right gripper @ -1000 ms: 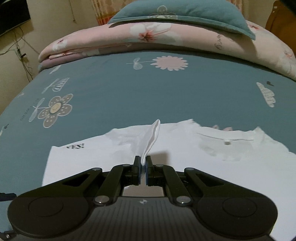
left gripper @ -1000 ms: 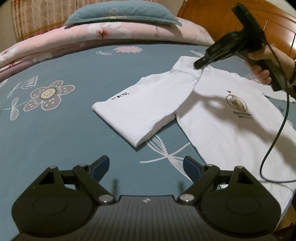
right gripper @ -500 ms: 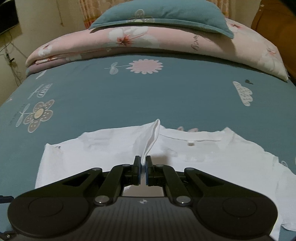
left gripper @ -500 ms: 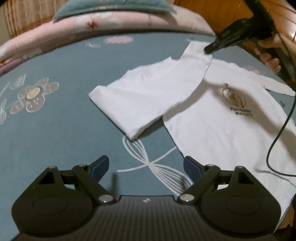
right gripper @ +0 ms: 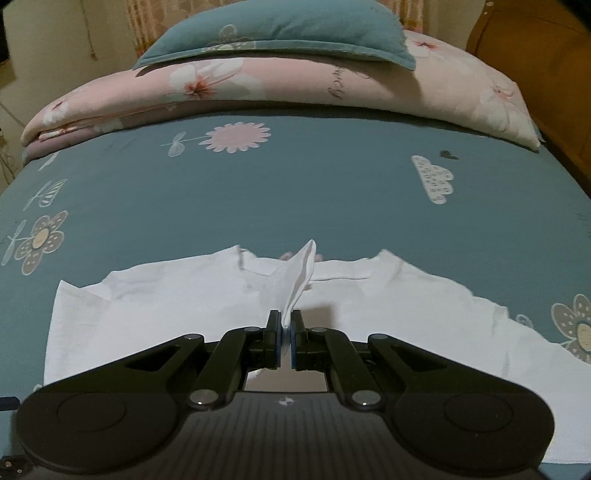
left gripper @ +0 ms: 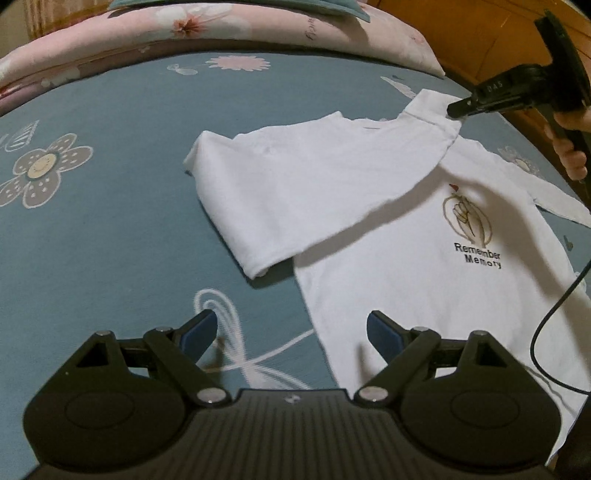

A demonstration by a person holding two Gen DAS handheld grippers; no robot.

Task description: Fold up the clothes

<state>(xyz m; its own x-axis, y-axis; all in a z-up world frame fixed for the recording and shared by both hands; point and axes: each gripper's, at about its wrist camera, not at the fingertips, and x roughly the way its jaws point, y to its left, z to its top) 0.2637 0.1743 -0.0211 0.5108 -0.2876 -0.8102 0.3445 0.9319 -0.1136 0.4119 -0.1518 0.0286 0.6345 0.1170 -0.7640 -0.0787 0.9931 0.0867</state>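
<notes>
Right wrist view: my right gripper (right gripper: 284, 334) is clenched on a pinched fold of the white T-shirt (right gripper: 184, 306), and the fabric stands up in a narrow ridge out of the closed jaws. On either side of that ridge the shirt lies flat on the teal bedsheet (right gripper: 295, 199). Beyond the shirt, at the far end of the sheet, a pink floral quilt (right gripper: 369, 85) is folded, and a teal pillow (right gripper: 280, 33) rests on top of it.

Left wrist view: my left gripper (left gripper: 291, 332) is released, jaws spread wide with nothing between them. It hovers over the near edge of the shirt (left gripper: 406, 258); the left finger is above bare sheet (left gripper: 110, 240), the right finger above white fabric. One side of the shirt, sleeve included, is folded over toward the chest and ends in a creased edge on the side toward the sheet's grey flower print. The chest print, reading "Remember Memory" (left gripper: 478, 254), lies uncovered just beside that folded panel. At the far edge of the shirt, my right gripper (left gripper: 458, 110) pinches the raised fabric; a hand (left gripper: 570, 147) grips its handle. A black cable (left gripper: 554, 314) hangs across the shirt's right part.
</notes>
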